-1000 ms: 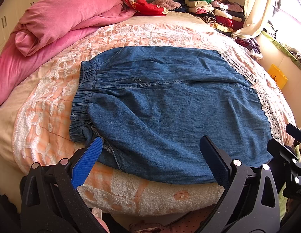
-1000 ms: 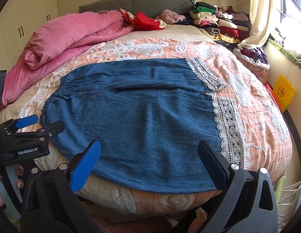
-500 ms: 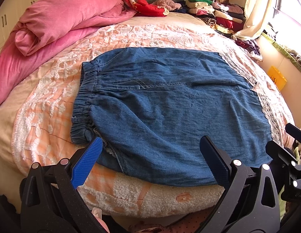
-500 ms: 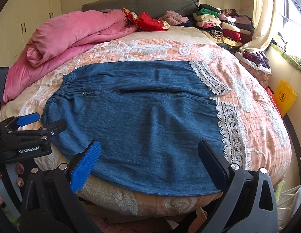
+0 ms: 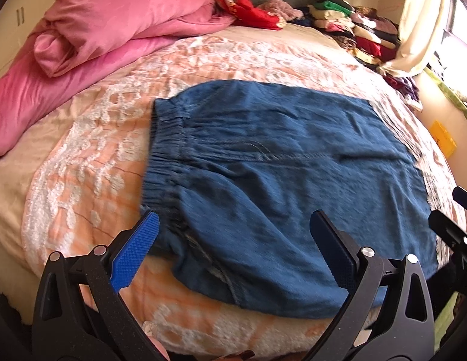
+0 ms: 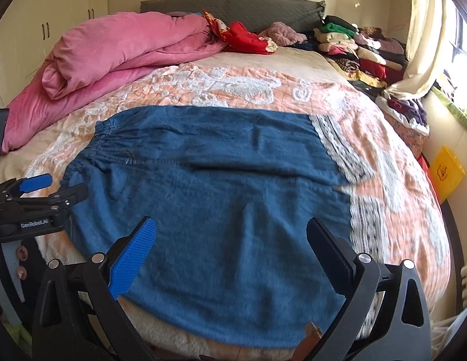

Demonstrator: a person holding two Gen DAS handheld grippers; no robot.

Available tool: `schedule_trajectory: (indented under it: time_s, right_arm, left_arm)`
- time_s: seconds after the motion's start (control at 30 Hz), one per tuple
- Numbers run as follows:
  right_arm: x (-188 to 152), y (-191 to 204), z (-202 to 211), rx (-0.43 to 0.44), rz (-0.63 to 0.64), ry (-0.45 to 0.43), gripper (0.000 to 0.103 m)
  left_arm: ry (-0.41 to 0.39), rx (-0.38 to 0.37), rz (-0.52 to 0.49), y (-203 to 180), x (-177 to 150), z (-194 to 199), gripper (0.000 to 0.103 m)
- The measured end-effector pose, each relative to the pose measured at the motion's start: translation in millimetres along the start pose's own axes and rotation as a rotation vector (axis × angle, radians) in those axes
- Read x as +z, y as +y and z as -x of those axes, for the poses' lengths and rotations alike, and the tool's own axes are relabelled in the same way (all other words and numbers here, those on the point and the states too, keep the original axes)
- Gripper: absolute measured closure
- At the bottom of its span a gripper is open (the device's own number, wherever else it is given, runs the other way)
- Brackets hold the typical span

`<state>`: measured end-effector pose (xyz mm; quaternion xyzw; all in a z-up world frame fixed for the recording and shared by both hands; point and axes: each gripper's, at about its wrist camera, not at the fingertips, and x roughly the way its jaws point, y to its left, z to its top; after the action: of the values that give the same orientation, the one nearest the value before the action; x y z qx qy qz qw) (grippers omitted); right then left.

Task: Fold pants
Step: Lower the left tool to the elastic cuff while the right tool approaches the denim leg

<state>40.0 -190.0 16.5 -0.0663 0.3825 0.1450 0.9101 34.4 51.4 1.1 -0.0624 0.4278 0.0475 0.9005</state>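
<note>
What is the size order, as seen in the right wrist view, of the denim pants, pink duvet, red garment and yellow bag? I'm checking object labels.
1. denim pants
2. pink duvet
3. red garment and yellow bag look alike; unranked.

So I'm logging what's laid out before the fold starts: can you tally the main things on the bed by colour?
Blue: 1, the denim pants, spread flat
Pink: 1, the rolled pink duvet
Red: 1, the red garment near the headboard
Mixed colours: 1, the stack of folded clothes
Total: 4
</note>
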Motion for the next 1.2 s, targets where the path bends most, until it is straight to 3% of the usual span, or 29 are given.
schedule_trajectory:
  time_s: [0.6,0.93,1.2]
  right_arm:
    - [90.5,26.0,-73.3,0.096,0.171,-0.018,0.004]
    - [128.8,33.6,-118.9,0.112,0.226,-0.003,0.004]
    - [150.1,36.6,-159.6,0.117,0.218,0.021,0.004]
  left_arm:
    - [0.032,0.042,0.105,67.0,52.5,-43.6,0.009]
    - [0.04,0.063,0.084,88.0,91.2,-82.3,0.009]
    - [0.058,0.035,0.086,102.8,114.5,-113.1,0.009]
